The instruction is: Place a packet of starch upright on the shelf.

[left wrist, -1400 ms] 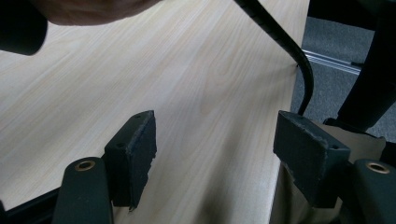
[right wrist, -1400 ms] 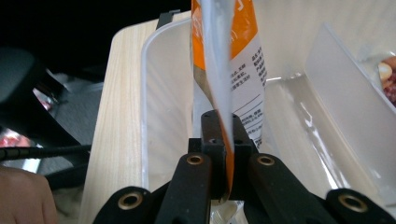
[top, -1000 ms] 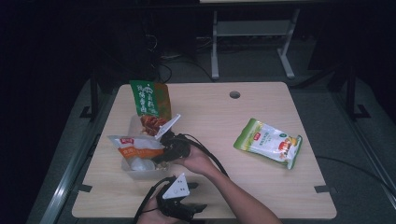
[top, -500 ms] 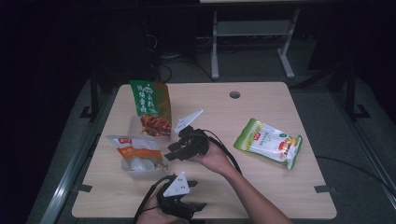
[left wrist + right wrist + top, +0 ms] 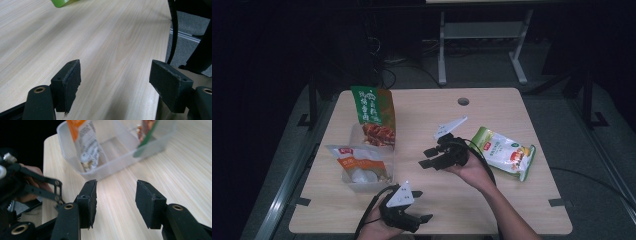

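A dark room lies behind a light wooden table, with a white metal stand on the floor beyond its far edge and a round cable hole near that edge. On the table's left part stands a clear plastic bin. A green and orange snack bag leans upright in its far end, and a white and orange packet lies in its near end. A green and white pouch lies flat on the right part of the table, well apart from the bin.

My right tongs hang above the middle of the table, between the bin and the pouch, pointing left toward the bin. Their jaws have just been opening and now stand apart with nothing between them; in the right gripper view the bare table shows in the gap, with the bin just beyond.

My left tongs sit low at the table's near edge, below the bin. Their jaws are spread wide and empty, and the left gripper view shows plain wood grain between the pads, with a green corner of the pouch far off.
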{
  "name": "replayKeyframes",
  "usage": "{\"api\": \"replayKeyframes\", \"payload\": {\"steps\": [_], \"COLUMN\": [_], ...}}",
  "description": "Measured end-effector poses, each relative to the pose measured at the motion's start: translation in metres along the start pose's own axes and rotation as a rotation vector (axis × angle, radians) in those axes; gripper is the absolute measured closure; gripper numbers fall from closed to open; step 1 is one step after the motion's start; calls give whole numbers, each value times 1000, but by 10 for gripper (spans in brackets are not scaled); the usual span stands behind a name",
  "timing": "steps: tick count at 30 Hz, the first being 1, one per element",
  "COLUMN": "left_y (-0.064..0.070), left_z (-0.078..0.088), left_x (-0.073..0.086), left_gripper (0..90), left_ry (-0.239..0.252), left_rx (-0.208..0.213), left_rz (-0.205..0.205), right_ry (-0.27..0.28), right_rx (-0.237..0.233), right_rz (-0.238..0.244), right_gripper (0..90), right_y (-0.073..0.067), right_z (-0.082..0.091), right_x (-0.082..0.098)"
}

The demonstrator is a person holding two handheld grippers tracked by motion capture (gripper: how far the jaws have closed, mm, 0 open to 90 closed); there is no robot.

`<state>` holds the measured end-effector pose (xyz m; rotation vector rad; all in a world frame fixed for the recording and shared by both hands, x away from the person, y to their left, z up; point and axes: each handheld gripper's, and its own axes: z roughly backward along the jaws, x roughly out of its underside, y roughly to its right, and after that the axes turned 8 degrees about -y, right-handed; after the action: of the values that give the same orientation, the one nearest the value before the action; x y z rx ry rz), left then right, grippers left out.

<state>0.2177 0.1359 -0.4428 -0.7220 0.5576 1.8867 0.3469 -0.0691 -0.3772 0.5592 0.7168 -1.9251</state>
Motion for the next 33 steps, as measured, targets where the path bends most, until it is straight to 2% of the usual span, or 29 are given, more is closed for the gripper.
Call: {"api": "replayKeyframes", "payload": {"steps": [9,13,25,33], "left_y": [-4,-6,-8,-8], "left_z": [0,0,-7,-11], "left_x": [-2,-4,-10,-14], "left_gripper": [248,247,245,245], "left_ry": [8,14,8,2], "left_rx": [-10,-9,-1,-3], "left_rz": [-2,12,13,12], "right_ry": [1,-9,-15,-21], "right_rx": [62,96,187,242], "right_rz": [-65,-92,-221,-278], "right_gripper": [463,448,407,399], "right_y": [13,20,36,49], "right_z": [26,36,74,94], "right_x": [28,43,96,122]}}
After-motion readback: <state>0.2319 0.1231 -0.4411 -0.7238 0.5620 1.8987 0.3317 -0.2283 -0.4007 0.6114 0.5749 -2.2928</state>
